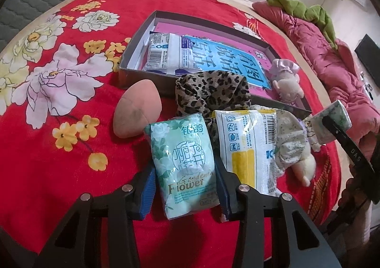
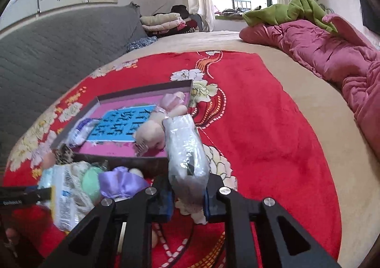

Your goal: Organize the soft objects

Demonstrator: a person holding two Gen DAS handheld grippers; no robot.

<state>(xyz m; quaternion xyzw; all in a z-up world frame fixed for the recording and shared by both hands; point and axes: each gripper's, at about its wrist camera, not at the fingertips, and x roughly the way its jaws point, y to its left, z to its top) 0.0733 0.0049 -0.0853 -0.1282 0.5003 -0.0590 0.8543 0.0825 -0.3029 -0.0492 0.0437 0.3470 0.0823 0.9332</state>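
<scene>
On red floral blanket (image 1: 59,161), left gripper (image 1: 185,187) clamps light, squashy mint-green tissue pack (image 1: 182,161) mid-body; right gripper (image 2: 187,199) pinches slippery clear-wrapped tissue pack (image 2: 187,149) low.

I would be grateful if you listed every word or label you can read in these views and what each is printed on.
"Flower": mint tissue pack between the left gripper fingers.
"DAS": right gripper finger, seen from the left wrist.
Large Chinese characters: blue sheet in the box, upside down, not transcribed.
Fine print and barcodes on the white packs: too small.
</scene>
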